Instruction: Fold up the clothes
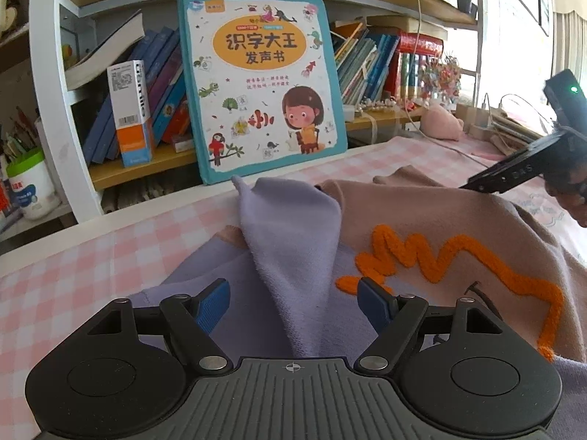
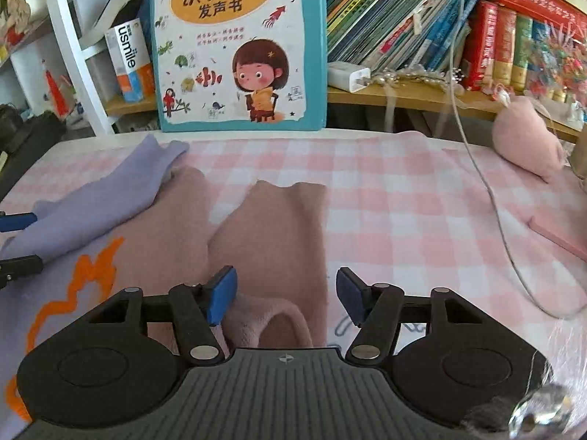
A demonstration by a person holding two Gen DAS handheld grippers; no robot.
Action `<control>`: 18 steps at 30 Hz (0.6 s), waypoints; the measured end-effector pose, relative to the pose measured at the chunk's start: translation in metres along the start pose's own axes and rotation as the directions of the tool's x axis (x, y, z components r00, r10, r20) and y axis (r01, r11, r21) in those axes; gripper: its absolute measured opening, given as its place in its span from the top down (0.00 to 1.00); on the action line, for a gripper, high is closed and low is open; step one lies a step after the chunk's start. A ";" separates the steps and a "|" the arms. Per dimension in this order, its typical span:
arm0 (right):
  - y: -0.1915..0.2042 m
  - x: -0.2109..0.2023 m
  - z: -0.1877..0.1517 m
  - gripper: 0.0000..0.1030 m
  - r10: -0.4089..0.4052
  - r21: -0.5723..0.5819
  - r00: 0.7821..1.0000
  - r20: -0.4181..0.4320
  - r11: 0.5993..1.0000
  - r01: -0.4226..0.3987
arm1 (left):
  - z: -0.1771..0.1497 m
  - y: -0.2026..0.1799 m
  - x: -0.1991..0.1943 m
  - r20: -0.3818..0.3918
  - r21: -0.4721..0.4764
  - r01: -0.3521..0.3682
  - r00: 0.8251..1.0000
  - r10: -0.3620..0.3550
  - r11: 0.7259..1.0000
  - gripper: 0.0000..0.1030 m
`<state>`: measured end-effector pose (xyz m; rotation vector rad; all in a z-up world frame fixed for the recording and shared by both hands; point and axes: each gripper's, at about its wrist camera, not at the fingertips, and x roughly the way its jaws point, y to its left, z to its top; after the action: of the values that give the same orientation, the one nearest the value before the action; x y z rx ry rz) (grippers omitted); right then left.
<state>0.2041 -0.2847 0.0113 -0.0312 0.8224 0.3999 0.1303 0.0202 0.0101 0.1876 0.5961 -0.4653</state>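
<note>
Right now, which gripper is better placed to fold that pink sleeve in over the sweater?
Right. The right gripper hangs open directly over the pink sleeve, which lies spread out on the checked cloth. The left gripper straddles the lilac sleeve.

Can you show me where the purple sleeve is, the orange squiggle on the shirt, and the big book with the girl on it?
purple sleeve (image 1: 293,242): left wrist view, middle of the raised fold.
orange squiggle (image 1: 440,253): left wrist view, on the zigzag's middle stroke.
picture book (image 2: 234,36): right wrist view, centre of its cover.
</note>
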 end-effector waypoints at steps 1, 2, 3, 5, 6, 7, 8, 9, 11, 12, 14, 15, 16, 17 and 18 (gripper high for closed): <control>-0.001 0.002 0.000 0.45 0.003 0.004 1.000 -0.005 1.000 -0.003 | 0.000 -0.001 0.001 -0.003 0.003 0.001 1.000 -0.001 1.000 0.23; -0.003 0.004 0.001 0.47 0.006 0.008 1.000 -0.011 1.000 -0.006 | 0.000 -0.002 0.003 -0.006 0.007 0.003 1.000 -0.003 1.000 0.23; -0.006 0.006 0.002 0.47 0.004 0.016 1.000 -0.016 1.000 -0.004 | -0.001 -0.003 0.004 -0.009 0.010 0.003 1.000 -0.003 1.000 0.23; -0.012 0.011 0.004 0.51 -0.002 0.044 1.000 -0.026 0.999 0.003 | -0.001 -0.006 0.006 -0.013 0.016 0.006 1.000 -0.006 1.000 0.23; -0.015 0.013 0.005 0.52 -0.001 0.058 1.000 -0.030 0.998 0.003 | -0.001 -0.007 0.007 -0.015 0.018 0.009 1.000 -0.009 1.000 0.23; -0.017 0.015 0.006 0.53 -0.001 0.070 0.999 -0.033 0.998 0.003 | -0.001 -0.008 0.008 -0.017 0.020 0.012 1.000 -0.011 1.000 0.23; -0.017 0.016 0.006 0.55 -0.003 0.066 1.000 -0.027 0.998 0.004 | -0.001 -0.008 0.008 -0.019 0.022 0.013 1.000 -0.013 1.000 0.23; -0.017 0.017 0.006 0.56 -0.005 0.060 1.000 -0.023 0.998 0.007 | -0.001 -0.009 0.009 -0.021 0.023 0.015 1.000 -0.015 1.000 0.23; -0.011 0.019 0.006 0.68 -0.017 0.025 0.999 -0.029 1.000 0.018 | -0.001 -0.010 0.009 -0.025 0.026 0.014 1.000 -0.014 1.000 0.23; -0.009 0.019 0.006 0.72 -0.003 0.008 0.999 -0.032 1.000 0.004 | -0.002 -0.010 0.010 -0.027 0.027 0.014 1.000 -0.013 1.000 0.23; -0.005 0.017 0.006 0.81 0.000 -0.019 0.999 -0.034 1.000 -0.001 | -0.002 -0.010 0.010 -0.030 0.025 0.014 0.999 -0.014 1.000 0.23; -0.003 0.017 0.006 0.86 0.001 -0.033 0.999 -0.035 0.999 -0.003 | -0.002 -0.010 0.010 -0.031 0.025 0.014 0.999 -0.014 1.000 0.23; -0.003 0.015 0.006 0.95 -0.004 -0.041 1.000 -0.030 0.999 0.003 | -0.002 -0.010 0.010 -0.030 0.025 0.014 0.999 -0.013 1.000 0.23; -0.003 0.012 0.006 0.95 -0.007 -0.040 1.000 -0.025 0.999 0.006 | -0.002 -0.010 0.010 -0.029 0.026 0.014 0.999 -0.014 1.000 0.23; -0.004 0.008 0.006 0.96 -0.006 -0.035 1.000 -0.012 0.999 0.005 | -0.002 -0.010 0.009 -0.027 0.027 0.015 1.000 -0.014 1.000 0.23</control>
<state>0.2146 -0.2845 0.0089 -0.0684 0.8271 0.4094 0.1310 0.0083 0.0029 0.2153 0.6179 -0.4856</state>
